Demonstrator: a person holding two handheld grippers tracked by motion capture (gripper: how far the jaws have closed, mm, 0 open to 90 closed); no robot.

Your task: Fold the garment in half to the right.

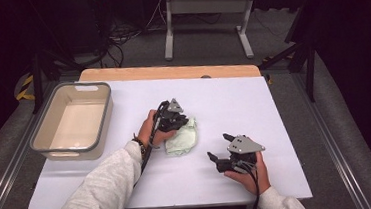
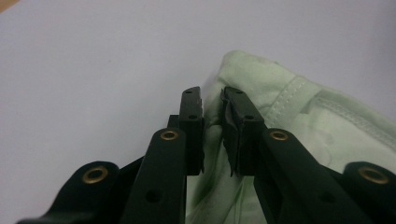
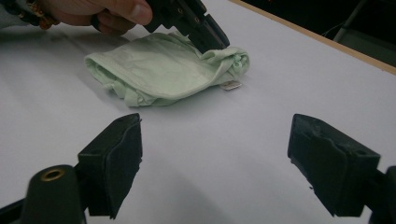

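While the left tool (image 2: 212, 100) pinches the cloth's (image 2: 299, 121) edge, the right tool (image 3: 215, 140) rests spread over bare table (image 3: 261, 93)

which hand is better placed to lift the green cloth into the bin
Left. The left gripper is pinching a fold of the cloth and is nearer the bin; the right gripper sits open, apart from the cloth.
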